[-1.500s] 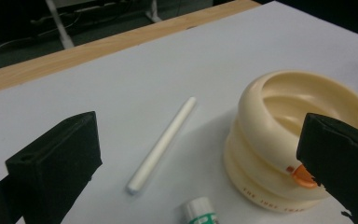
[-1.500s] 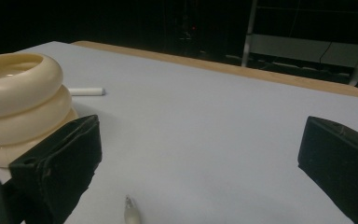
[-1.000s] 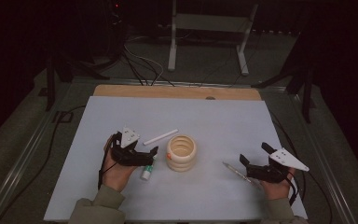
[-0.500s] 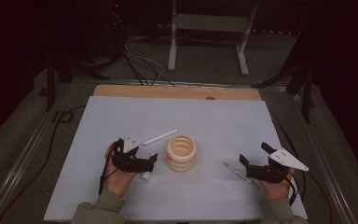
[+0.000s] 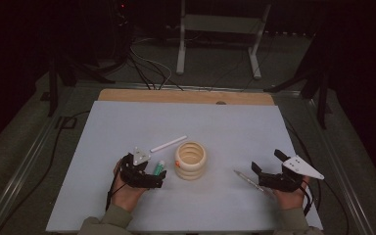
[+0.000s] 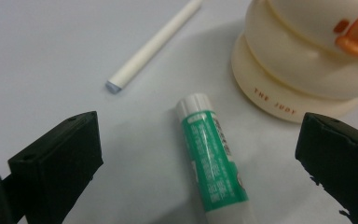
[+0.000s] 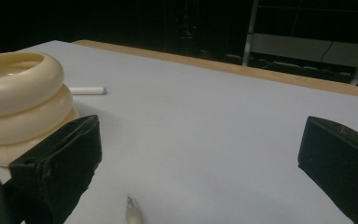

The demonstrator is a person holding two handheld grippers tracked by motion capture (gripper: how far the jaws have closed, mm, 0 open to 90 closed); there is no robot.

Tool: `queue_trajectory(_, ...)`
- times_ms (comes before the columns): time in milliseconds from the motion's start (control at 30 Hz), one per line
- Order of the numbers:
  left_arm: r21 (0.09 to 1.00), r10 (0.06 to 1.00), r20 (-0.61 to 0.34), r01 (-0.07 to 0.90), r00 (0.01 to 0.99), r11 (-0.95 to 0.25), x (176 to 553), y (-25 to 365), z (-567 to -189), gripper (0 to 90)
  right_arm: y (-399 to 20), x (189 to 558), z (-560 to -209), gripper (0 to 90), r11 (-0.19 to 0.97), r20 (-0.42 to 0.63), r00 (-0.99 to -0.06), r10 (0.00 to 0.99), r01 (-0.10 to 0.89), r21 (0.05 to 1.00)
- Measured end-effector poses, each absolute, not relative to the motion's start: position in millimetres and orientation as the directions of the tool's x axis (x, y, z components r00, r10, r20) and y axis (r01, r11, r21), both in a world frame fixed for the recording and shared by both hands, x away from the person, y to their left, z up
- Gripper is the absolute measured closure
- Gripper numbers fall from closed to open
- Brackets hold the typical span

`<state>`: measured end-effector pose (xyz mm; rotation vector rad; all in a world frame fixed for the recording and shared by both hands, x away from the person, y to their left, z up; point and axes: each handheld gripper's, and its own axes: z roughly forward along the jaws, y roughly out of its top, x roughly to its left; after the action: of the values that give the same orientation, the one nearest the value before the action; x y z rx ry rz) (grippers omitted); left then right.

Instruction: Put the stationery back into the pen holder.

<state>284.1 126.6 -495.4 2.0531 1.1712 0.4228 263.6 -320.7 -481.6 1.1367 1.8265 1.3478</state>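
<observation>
While we hold the left gripper [image 5: 157, 179] low over the desk [image 5: 225, 127], its fingers [image 6: 56, 163] stand spread wide with the glue stick [image 6: 212, 163] lying flat between them, touching neither. On the desk that stick [image 5: 158, 169] lies at about nine o'clock from the cream holder [image 5: 190, 159], just beside it, its white cap pointing away from us. A white stick [image 5: 168, 143] like chalk lies at about eleven o'clock from the holder, apart from both.

Our right gripper [image 5: 264, 177] rests at about three o'clock from the holder, well apart, fingers [image 7: 56, 163] likewise spread and empty, with a thin pen [image 5: 247, 178] just in front of them.

We judge the risk to lie in the squeeze. Since the glue stick is round and lies at a slant to the fingers, they may meet it unevenly and roll or spin it out, perhaps into the holder's base [image 6: 279, 100]. Should we come down too shallow, the fingers may close above it and grip nothing. A push forward before closing could knock the holder or nudge the white stick.
</observation>
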Motion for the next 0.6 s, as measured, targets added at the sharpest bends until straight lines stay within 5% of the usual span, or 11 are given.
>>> queue_trajectory(233,0.678,0.84,-0.061,0.64,0.538,-0.361,280,121,-499,8.0,-321,264,-482,0.0,0.119,0.027,-0.458,0.889,0.288,0.95)
queue_trajectory(367,0.647,0.839,-0.045,0.656,0.542,-0.389,276,115,-500,19.4,-321,264,-482,0.0,0.122,0.025,-0.459,0.888,0.288,0.95)
queue_trajectory(533,0.593,0.821,-0.046,0.677,0.568,-0.435,274,114,-504,52.0,-321,264,-482,0.0,0.123,0.024,-0.458,0.888,0.289,0.949)
queue_trajectory(600,0.563,0.821,-0.016,0.684,0.57,-0.464,273,113,-507,57.8,-321,264,-482,0.0,0.123,0.024,-0.458,0.889,0.289,0.949)
